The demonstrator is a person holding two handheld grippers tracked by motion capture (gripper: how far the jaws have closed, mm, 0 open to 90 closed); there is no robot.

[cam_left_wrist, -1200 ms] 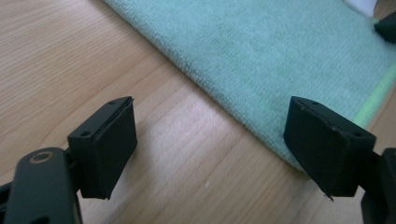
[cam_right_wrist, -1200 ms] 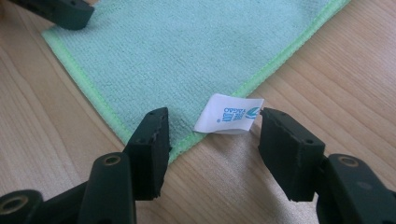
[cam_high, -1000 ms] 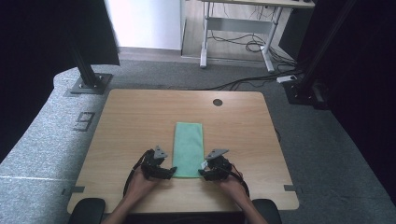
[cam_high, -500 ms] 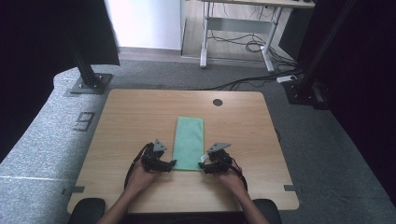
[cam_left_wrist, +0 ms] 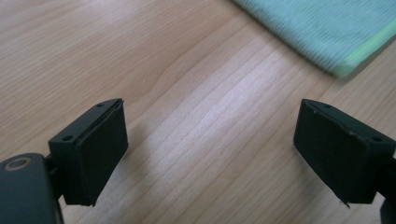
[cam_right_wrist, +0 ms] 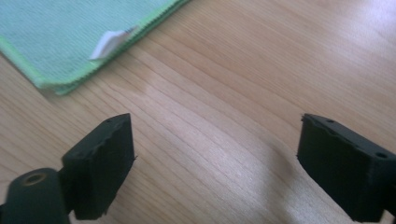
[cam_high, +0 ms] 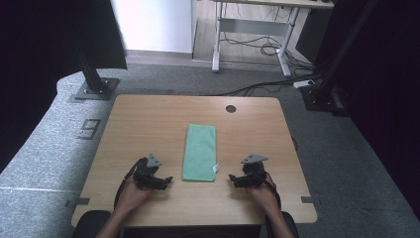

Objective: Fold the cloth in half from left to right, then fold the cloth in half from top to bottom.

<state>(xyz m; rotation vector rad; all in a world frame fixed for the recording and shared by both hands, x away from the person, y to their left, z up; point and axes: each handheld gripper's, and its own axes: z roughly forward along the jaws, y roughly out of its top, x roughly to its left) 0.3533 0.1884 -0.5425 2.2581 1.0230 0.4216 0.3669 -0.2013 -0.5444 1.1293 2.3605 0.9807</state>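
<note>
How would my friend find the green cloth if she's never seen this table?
Look at the wooden table. On its near half, in the middle, lies the cloth, folded into a long strip pointing away from the person. It is the one soft, mint-green thing there, with a small white tag at its near right corner.

light: soft, even | glare: pale sheen on wood | close views: slightly blurred

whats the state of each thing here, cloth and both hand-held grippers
green cloth: folded into a long strip, flat on the table, white tag at its near right corner, nothing touching it
left hand-held gripper: open, jaws just opened a little, nothing between them, beside the cloth
right hand-held gripper: open, jaws just opened, nothing between them, beside the cloth
</note>
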